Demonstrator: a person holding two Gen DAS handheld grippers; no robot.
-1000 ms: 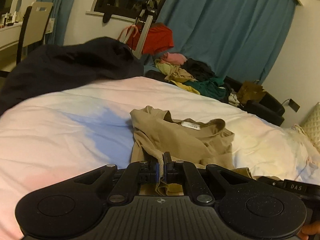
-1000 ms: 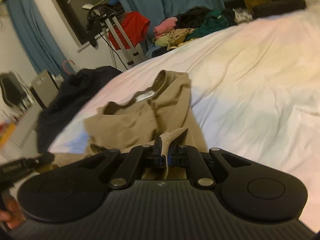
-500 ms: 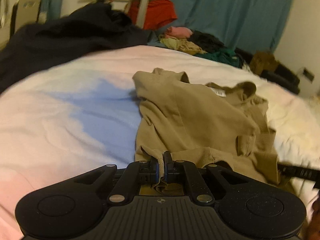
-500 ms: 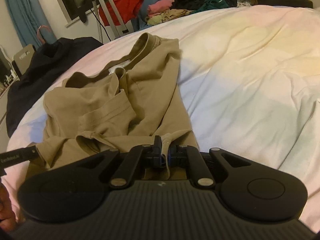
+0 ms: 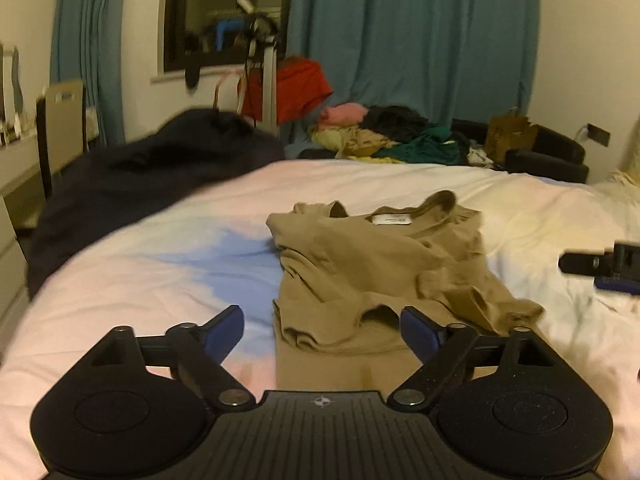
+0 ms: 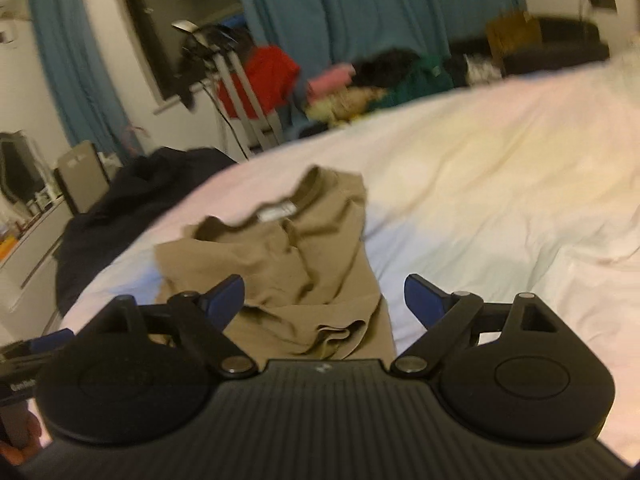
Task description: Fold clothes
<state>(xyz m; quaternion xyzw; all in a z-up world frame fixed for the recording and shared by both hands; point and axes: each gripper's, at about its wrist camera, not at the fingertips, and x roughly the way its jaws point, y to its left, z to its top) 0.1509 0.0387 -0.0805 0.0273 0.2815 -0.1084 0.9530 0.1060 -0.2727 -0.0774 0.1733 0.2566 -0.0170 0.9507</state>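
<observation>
Left gripper (image 5: 322, 326) and right gripper (image 6: 324, 294) both gape wide, holding nothing. Crumpled tan cotton T-shirt (image 5: 372, 272) on white bed sheet (image 5: 140, 280), dead ahead at 12 o'clock, collar far, hem near; long axis 12–6.

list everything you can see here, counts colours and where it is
tan shirt: 1, tan, partly folded on the bed, white neck label up
bed sheet: 1, white, under the shirt
dark garment: 1, navy or black, bed's far left corner
clothes pile: 1 heap, pink, yellow, black, green, beyond the bed
red garment: 1, red, hung on a metal stand by the window
curtains: teal, back wall
paper bag: 1, brown, on a black seat
chair: 1, beige, far left
left gripper: 1, black with blue pads, open, just short of the shirt's hem
right gripper: same, open
</observation>
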